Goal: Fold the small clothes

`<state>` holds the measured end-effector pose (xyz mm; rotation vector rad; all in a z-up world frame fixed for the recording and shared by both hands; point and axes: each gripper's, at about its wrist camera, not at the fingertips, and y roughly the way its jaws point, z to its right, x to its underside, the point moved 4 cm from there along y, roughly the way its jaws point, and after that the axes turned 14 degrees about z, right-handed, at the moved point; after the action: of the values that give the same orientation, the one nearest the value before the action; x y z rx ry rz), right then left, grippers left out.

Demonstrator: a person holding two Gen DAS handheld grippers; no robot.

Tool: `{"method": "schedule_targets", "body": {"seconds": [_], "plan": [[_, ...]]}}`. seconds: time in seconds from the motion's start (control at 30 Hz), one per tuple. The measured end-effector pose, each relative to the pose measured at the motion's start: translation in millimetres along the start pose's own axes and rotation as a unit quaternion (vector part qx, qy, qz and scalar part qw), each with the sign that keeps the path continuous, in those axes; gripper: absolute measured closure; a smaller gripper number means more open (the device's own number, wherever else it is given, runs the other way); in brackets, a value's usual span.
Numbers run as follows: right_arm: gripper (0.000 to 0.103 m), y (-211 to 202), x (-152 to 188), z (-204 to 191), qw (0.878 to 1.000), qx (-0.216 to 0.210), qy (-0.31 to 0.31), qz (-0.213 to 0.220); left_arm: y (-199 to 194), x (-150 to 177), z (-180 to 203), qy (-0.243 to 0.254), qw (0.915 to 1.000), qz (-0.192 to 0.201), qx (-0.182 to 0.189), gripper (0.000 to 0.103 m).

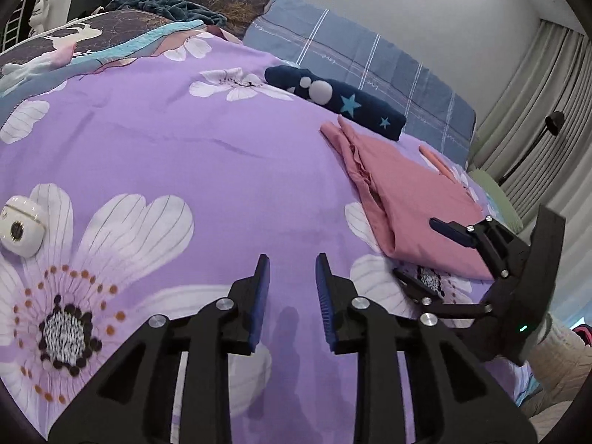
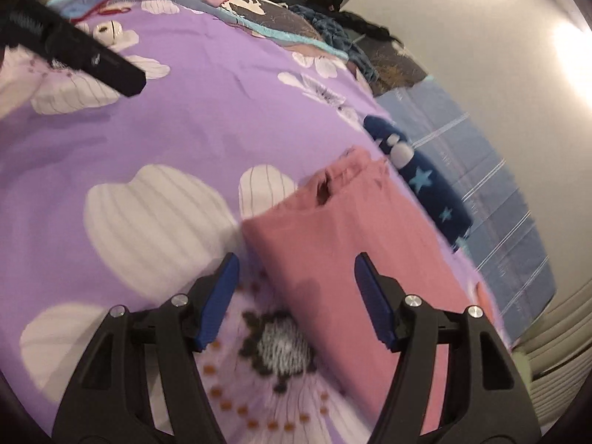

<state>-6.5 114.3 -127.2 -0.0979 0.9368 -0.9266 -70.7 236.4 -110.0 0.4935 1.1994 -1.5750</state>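
A folded pink garment lies on the purple flowered bedspread, to the right. It also shows in the right wrist view. A folded navy garment with stars lies just beyond it, also seen in the right wrist view. My left gripper is open and empty above bare bedspread, left of the pink garment. My right gripper is open and empty, its jaws astride the pink garment's near left edge; it also shows in the left wrist view.
A small white round device lies on the bedspread at the left. A blue checked pillow lies behind the navy garment. Blankets and dark clothes are piled at the far end. Curtains and a floor lamp stand at the right.
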Motion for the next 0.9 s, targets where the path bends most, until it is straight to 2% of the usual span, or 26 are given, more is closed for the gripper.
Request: {"method": "schedule_targets", "body": {"seconds": [0.03, 0.13, 0.2, 0.27, 0.3, 0.33, 0.4, 0.47, 0.5, 0.6, 0.67, 0.77, 0.8, 0.83, 0.87, 0.9], "plan": [[0.046, 2, -1, -3, 1.000, 0.005, -0.006, 0.000, 2, -1, 1, 0.002, 1.0000, 0.001, 0.006, 0.077], [0.067, 12, -5, -10, 1.000, 0.011, -0.015, -0.011, 10, -5, 7, 0.006, 0.9996, 0.001, 0.029, 0.077], [0.098, 21, -5, -17, 0.999, 0.017, -0.030, -0.023, 17, -11, 10, 0.008, 0.9991, -0.005, 0.040, 0.077], [0.099, 24, -6, -20, 0.999, 0.022, -0.037, -0.023, 27, -26, 16, 0.025, 0.9983, -0.015, 0.050, 0.074], [0.099, 23, -7, -20, 0.999, 0.021, -0.037, -0.020, 33, -34, 18, 0.034, 0.9976, -0.019, 0.057, 0.066], [0.099, 22, -8, -19, 0.999, 0.019, -0.033, -0.015, 44, -48, 22, 0.045, 0.9963, -0.022, 0.070, 0.063], [0.099, 18, -10, -15, 1.000, 0.013, -0.016, -0.011, 69, -69, 22, 0.051, 0.9958, -0.031, 0.070, 0.063], [0.099, 17, -12, -11, 1.000, 0.011, 0.000, -0.013, 100, -85, 25, 0.040, 0.9937, -0.053, 0.090, 0.063], [0.099, 19, -11, -11, 1.000, 0.006, 0.003, -0.018, 122, -92, 28, 0.029, 0.9907, -0.068, 0.114, 0.063], [0.099, 25, -6, -15, 1.000, 0.004, 0.001, -0.027, 183, -98, 30, 0.000, 0.9875, -0.106, 0.116, 0.064], [0.099, 26, -5, -19, 1.000, 0.013, -0.009, -0.026, 218, -99, 28, -0.019, 0.9859, -0.119, 0.116, 0.068], [0.099, 27, -4, -20, 1.000, 0.014, -0.008, -0.025, 266, -99, 25, -0.083, 0.9754, -0.143, 0.145, 0.070], [0.099, 27, -3, -19, 1.000, 0.012, -0.005, -0.026, 272, -102, 25, -0.100, 0.9727, -0.143, 0.153, 0.074], [0.099, 28, -3, -18, 1.000, 0.008, -0.002, -0.026, 279, -105, 25, -0.118, 0.9691, -0.144, 0.162, 0.092], [0.099, 29, -3, -17, 1.000, 0.005, 0.001, -0.027, 284, -108, 26, -0.132, 0.9665, -0.141, 0.169, 0.099], [0.099, 29, -3, -15, 1.000, 0.002, 0.005, -0.027, 286, -113, 30, -0.134, 0.9658, -0.135, 0.176, 0.100]]}}
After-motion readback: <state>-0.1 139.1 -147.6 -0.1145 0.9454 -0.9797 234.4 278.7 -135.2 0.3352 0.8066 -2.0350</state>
